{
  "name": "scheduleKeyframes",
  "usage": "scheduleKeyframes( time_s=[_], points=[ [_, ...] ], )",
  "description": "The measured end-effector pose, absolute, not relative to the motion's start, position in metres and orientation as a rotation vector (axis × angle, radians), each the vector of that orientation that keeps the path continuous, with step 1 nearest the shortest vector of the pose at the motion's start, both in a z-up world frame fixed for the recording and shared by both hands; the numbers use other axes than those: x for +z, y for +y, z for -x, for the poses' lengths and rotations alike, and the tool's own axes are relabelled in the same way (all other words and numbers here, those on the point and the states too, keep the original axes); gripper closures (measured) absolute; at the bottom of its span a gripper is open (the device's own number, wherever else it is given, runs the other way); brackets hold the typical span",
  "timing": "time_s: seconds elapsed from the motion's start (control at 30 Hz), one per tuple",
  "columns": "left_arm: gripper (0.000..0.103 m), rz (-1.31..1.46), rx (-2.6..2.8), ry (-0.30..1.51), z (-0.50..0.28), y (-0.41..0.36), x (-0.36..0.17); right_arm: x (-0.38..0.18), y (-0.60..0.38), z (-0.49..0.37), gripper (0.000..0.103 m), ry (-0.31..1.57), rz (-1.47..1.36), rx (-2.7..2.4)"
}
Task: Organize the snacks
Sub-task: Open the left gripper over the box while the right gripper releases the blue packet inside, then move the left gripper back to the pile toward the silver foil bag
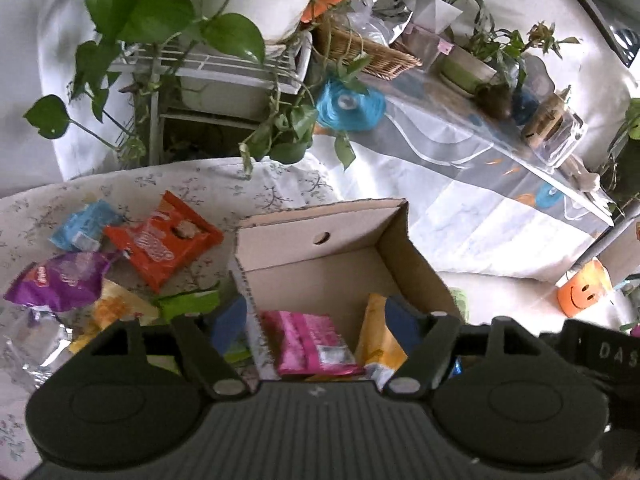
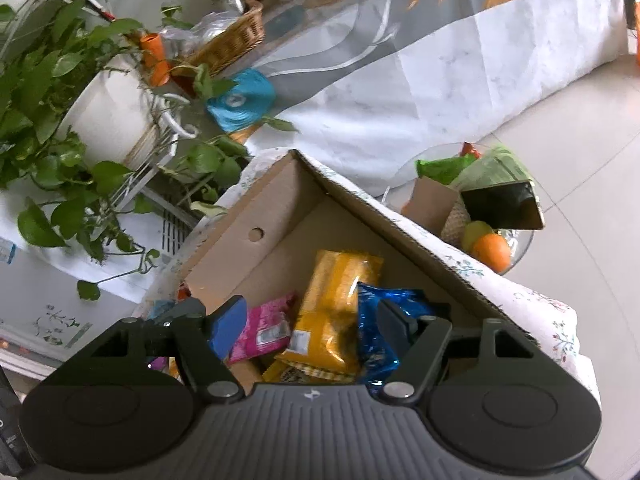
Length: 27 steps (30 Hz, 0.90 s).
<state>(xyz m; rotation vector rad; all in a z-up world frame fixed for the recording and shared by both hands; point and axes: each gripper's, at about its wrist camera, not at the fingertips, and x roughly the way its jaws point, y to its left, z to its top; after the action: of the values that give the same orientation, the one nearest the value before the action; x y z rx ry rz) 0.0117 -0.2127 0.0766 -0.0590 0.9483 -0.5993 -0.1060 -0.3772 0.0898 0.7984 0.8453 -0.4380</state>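
Cardboard box [image 1: 276, 252] far half bare, open top; packets [image 2: 334, 312] crowding near end; plant [image 1: 168, 20] beyond.

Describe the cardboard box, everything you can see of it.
The cardboard box is plain brown corrugated card, open at the top, with one round hole punched in a side wall. It sits upright on a floral tablecloth. Inside lie a pink packet, a yellow packet and a blue foil packet, overlapping at the near end; the far floor is bare. No claw touches it.
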Motion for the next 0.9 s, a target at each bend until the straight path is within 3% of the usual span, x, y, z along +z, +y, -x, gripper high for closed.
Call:
scheduleKeyframes(
  time_s=[0.9],
  points=[
    [0.021, 0.107, -0.297, 1.012, -0.053, -0.025, 0.042, 0.09, -0.297, 0.048, 0.019, 0.885, -0.66, -0.136]
  ],
)
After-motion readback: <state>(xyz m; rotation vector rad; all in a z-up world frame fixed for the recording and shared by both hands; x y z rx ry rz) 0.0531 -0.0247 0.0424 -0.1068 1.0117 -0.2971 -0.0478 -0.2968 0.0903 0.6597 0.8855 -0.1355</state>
